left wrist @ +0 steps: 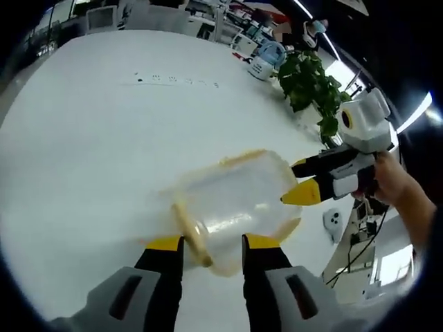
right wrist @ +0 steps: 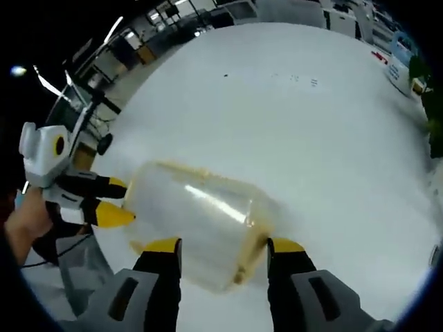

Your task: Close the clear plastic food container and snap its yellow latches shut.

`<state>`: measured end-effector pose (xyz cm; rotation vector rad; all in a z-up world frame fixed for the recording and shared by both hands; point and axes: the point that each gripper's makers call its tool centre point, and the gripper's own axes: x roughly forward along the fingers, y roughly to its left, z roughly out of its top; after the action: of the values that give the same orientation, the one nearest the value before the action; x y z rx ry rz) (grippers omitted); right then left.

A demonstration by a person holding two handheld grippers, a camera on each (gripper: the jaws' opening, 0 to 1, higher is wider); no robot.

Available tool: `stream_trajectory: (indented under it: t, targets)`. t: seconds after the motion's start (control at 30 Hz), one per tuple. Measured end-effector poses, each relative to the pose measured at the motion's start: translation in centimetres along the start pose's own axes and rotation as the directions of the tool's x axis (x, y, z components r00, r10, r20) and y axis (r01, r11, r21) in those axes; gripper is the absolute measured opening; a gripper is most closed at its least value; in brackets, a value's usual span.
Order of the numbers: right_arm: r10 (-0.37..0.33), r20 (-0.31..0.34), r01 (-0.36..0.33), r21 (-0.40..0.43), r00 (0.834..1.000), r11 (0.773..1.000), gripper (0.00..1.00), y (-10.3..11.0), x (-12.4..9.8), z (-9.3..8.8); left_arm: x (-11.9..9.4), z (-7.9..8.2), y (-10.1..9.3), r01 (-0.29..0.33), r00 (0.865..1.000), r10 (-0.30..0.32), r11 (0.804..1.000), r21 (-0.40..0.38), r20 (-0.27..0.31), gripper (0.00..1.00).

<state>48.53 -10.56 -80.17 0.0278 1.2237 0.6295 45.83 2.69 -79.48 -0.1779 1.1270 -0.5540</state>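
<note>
- The left tool [left wrist: 211,241] stands with its jaws spread, one yellow tip on each side of the near end of the clear plastic food container [left wrist: 239,204]. Its left tip sits against the yellow latch [left wrist: 192,235] there, but nothing looks squeezed between the jaws.
- The right tool [right wrist: 225,245] is likewise parted and brackets the opposite end of the container [right wrist: 197,221]. A yellowish latch edge [right wrist: 249,259] lies just inside its right jaw — touching or nearly so; I cannot tell which.
- In the left gripper view the right tool [left wrist: 304,181] comes in from the right, its tips against the far end of the container. In the right gripper view the left tool [right wrist: 114,200] does the same from the left.
- The container lies on the white counter [left wrist: 90,138] between the two tools, its lid apparently already on, though the clear plastic makes the seam hard to read.
- Judged from this, the latch-snapping step is in hand — the tools are set at the two ends, and neither latch can be read as snapped home.
- The next move calls for pressing a latch down against the body while the other tool braces the far end, so the light container does not slide on the smooth counter.
- Well beyond the tools stand a leafy green plant [left wrist: 308,79] and office clutter.
</note>
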Motion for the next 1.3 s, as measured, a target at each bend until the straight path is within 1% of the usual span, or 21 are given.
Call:
stream_trajectory:
  t: [0.1, 0.2, 0.23, 0.27, 0.33, 0.37, 0.4, 0.43, 0.5, 0.57, 0.7, 0.73, 0.87, 0.9, 0.93, 0.97, 1.0, 1.03, 1.07, 1.13, 1.3]
  targets:
    - [-0.008, 0.003, 0.008, -0.004, 1.000, 1.000, 0.48, 0.1, 0.0, 0.0, 0.0, 0.0, -0.2, -0.005, 1.000, 0.005, 0.999, 0.033, -0.014, 0.31]
    - [-0.012, 0.002, 0.012, -0.002, 1.000, 1.000, 0.46, 0.2, 0.0, 0.0, 0.2, 0.1, -0.2, -0.008, 1.000, 0.009, 0.999, 0.047, -0.015, 0.29]
    - [-0.018, 0.003, 0.018, 0.002, 1.000, 1.000, 0.46, 0.2, 0.1, 0.0, 0.3, 0.0, -0.3, -0.028, 1.000, 0.028, 0.999, 0.045, -0.008, 0.29]
    - [-0.018, 0.005, 0.018, 0.003, 1.000, 1.000, 0.45, 0.2, 0.1, 0.0, 0.2, -0.1, -0.2, -0.011, 1.000, 0.012, 0.998, 0.054, -0.018, 0.29]
    - [-0.019, 0.006, 0.019, 0.006, 1.000, 1.000, 0.44, 0.2, 0.0, -0.1, 0.2, 0.0, -0.1, -0.005, 1.000, 0.006, 0.998, 0.063, -0.022, 0.27]
    - [0.007, -0.076, 0.006, 0.179, 0.997, 0.984, 0.41, 1.5, -0.1, -1.8, 0.3, -0.2, 0.2, -0.008, 0.999, 0.010, 0.999, 0.050, -0.044, 0.26]
    - [-0.025, -0.022, 0.025, 0.031, 0.999, 0.999, 0.41, 0.4, 0.7, -0.8, 0.6, 0.2, 0.1, -0.003, 1.000, 0.005, 0.999, 0.043, -0.031, 0.26]
    - [-0.030, -0.031, 0.032, 0.052, 0.999, 0.998, 0.41, 0.7, 0.8, -0.9, 0.7, 0.0, -0.1, -0.003, 0.999, 0.006, 0.998, 0.064, -0.053, 0.25]
    - [-0.029, -0.028, 0.031, 0.065, 0.999, 0.997, 0.41, 0.5, 0.8, -0.8, 0.6, 0.1, -0.1, -0.004, 0.998, 0.008, 0.998, 0.068, -0.066, 0.24]
    - [-0.037, -0.031, 0.040, 0.077, 0.999, 0.996, 0.40, 0.5, 0.7, -0.9, 0.7, 0.0, -0.1, -0.001, 0.998, 0.007, 0.997, 0.082, -0.066, 0.24]
    - [-0.051, -0.038, 0.055, 0.101, 0.998, 0.993, 0.40, 0.6, 0.6, -0.9, 0.6, 0.4, 0.3, 0.006, 0.998, -0.003, 0.998, 0.055, -0.063, 0.21]
    - [-0.056, -0.042, 0.060, 0.096, 0.998, 0.994, 0.40, 0.6, 0.7, -0.8, 0.6, 0.5, 0.3, 0.008, 0.998, -0.005, 0.998, 0.057, -0.061, 0.21]
    - [-0.062, -0.044, 0.067, 0.121, 0.997, 0.990, 0.40, 0.5, 0.5, -0.9, 0.3, 0.5, 0.3, 0.010, 0.998, -0.006, 0.998, 0.067, -0.055, 0.21]
    - [-0.064, -0.032, 0.068, 0.127, 0.997, 0.990, 0.40, 0.7, 0.3, -1.1, 0.5, 0.2, 0.6, 0.030, 0.998, -0.027, 0.998, 0.062, -0.050, 0.21]
    - [-0.062, -0.031, 0.066, 0.129, 0.998, 0.990, 0.40, 0.7, 0.3, -1.1, 0.5, -0.1, 0.6, 0.054, 0.998, -0.054, 0.998, 0.010, -0.041, 0.21]
    - [-0.069, -0.017, 0.071, 0.135, 0.997, 0.988, 0.40, 0.7, 0.2, -1.1, -0.1, -0.1, 1.1, 0.035, 0.999, -0.034, 0.999, 0.008, -0.024, 0.20]
    - [-0.066, -0.028, 0.069, 0.145, 0.997, 0.987, 0.40, 0.7, 0.2, -1.2, -0.4, -0.1, 0.8, 0.038, 0.997, -0.034, 0.997, 0.060, -0.063, 0.20]
    - [-0.072, -0.026, 0.075, 0.141, 0.997, 0.987, 0.40, 0.9, 0.1, -1.1, -0.8, -0.2, 0.9, 0.012, 0.996, -0.003, 0.995, 0.102, -0.085, 0.20]
    - [-0.074, -0.025, 0.077, 0.141, 0.997, 0.987, 0.40, 0.8, 0.2, -1.0, -0.3, 0.2, 0.4, 0.009, 0.996, -0.001, 0.996, 0.091, -0.089, 0.20]
    - [-0.070, -0.017, 0.071, 0.145, 0.997, 0.987, 0.40, 0.6, 0.1, -1.0, -0.3, 0.2, 0.6, 0.023, 0.996, -0.016, 0.997, 0.072, -0.091, 0.20]
    - [-0.076, -0.013, 0.077, 0.153, 0.997, 0.985, 0.40, 0.9, -0.1, -1.1, -0.4, 0.3, 0.5, 0.033, 0.996, -0.026, 0.996, 0.079, -0.087, 0.20]
